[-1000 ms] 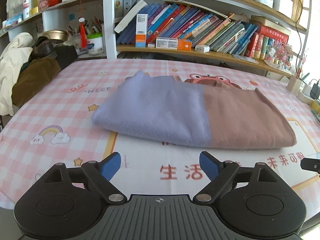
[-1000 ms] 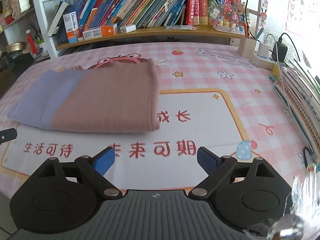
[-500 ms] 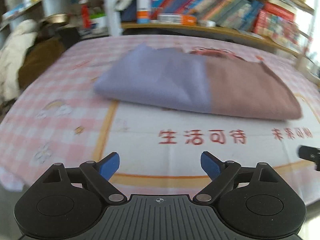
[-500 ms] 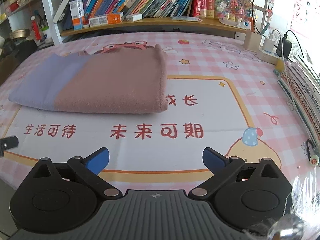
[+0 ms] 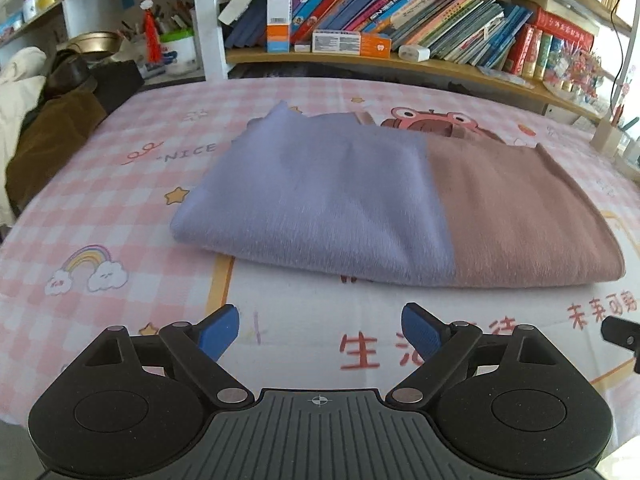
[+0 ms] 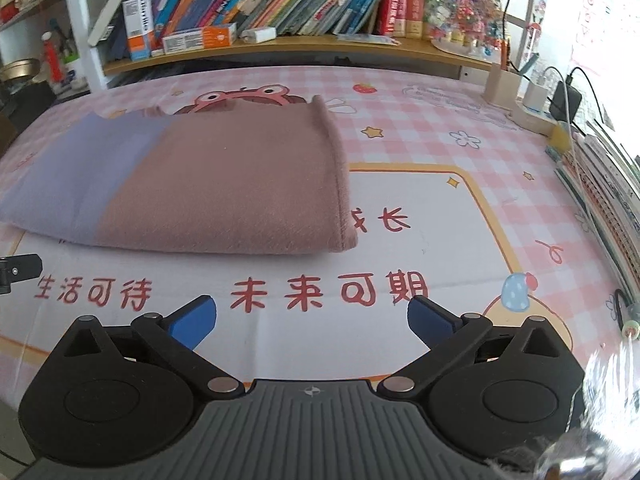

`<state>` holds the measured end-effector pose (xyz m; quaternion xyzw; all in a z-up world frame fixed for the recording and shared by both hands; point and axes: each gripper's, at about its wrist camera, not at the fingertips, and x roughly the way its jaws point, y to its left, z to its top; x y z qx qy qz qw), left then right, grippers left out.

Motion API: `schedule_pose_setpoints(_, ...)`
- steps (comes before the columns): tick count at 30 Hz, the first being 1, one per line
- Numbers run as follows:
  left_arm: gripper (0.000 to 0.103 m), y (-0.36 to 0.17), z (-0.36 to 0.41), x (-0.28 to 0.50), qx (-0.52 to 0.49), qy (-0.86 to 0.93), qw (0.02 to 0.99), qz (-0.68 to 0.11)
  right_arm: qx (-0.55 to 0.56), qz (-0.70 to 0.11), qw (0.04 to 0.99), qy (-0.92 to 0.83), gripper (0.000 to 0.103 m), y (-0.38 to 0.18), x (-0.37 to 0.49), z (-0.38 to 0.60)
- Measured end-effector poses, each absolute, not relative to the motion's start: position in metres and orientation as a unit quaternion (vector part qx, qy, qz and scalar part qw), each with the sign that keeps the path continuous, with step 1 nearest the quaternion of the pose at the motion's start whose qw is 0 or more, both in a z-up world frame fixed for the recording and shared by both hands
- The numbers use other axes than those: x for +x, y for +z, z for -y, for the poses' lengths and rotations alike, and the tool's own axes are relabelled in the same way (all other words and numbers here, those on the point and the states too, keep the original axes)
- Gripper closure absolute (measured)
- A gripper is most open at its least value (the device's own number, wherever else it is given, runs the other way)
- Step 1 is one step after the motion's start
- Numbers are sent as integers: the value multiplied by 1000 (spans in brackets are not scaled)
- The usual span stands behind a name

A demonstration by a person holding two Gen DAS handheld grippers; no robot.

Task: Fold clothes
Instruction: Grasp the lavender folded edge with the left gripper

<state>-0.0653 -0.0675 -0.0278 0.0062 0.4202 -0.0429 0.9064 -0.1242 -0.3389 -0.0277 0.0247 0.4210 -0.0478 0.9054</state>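
Left wrist view gave you the word "NICE" (image 5: 191, 149) printed on the pink checked tablecloth (image 5: 120, 216), left of the folded garment (image 5: 360, 208), with a rainbow (image 5: 89, 267) drawn nearer you. Red characters (image 5: 360, 350) reading 生 and part of another sat between your blue fingertips (image 5: 218, 330), and 未来可期 ran off at the right edge. On the shelf behind, book spines carried print too small to read. Your left gripper (image 5: 320, 330) was spread wide with nothing between its fingers, hovering over the cloth just short of the garment's near fold. The garment lay flat mid-table, lilac on its left half and dusty pink on its right. This view alone showed you the brown and cream clothes (image 5: 44, 136) heaped off the table's left end.

Right wrist view let you read the whole line, 生活可待 (image 6: 93, 294) then 未来可期 (image 6: 328, 293), and 成长 half tucked under the garment's (image 6: 224, 184) right hem. A box on the shelf showed lettering you could not make out. Your right gripper (image 6: 312, 318) was likewise wide apart and empty, held over the red lettering, with the garment's pink end ahead and to its left, not touching. Only here did you see the charger (image 6: 564, 102) and cable, the stacked notebooks (image 6: 600, 196) along the table's right side, and the frog cartoon (image 6: 244, 98) peeking out behind the garment.
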Motion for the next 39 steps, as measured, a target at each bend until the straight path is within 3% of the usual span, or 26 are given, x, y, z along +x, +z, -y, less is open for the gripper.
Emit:
schedule_pose_setpoints(5,12,-30,39,-47,-81,-56,900,-425,23,-423,904,-59,0,-28,-118,335)
schedule_pose_setpoints(13,16,-53,-34,-18,-397,-48,823,-403,18,-423,903,-77,0,-27,-109,327)
schedule_pose_setpoints(18,37,-65,-43,-4,-454,-27,797,-398,18,-424,900,-97,0,-26,-107,328)
schedule_pose_setpoints(29,39,-82,-61,11,-562,5,733,-384,41,-441,888,-124,0,-28,-109,334)
schedule_pose_setpoints(30,41,-83,-62,12,-566,7,730,-382,51,-442,887,-126,0,-28,-109,336)
schedule_pose_setpoints(32,64,-86,-65,14,-569,16,725,-388,66,-439,886,-132,0,-27,-109,339)
schedule_pose_setpoints(34,77,-90,-67,15,-572,25,720,-393,81,-433,887,-140,1,-25,-110,343)
schedule_pose_setpoints(39,88,-84,-69,26,-545,31,726,-418,121,-431,881,-151,3,-23,-107,348)
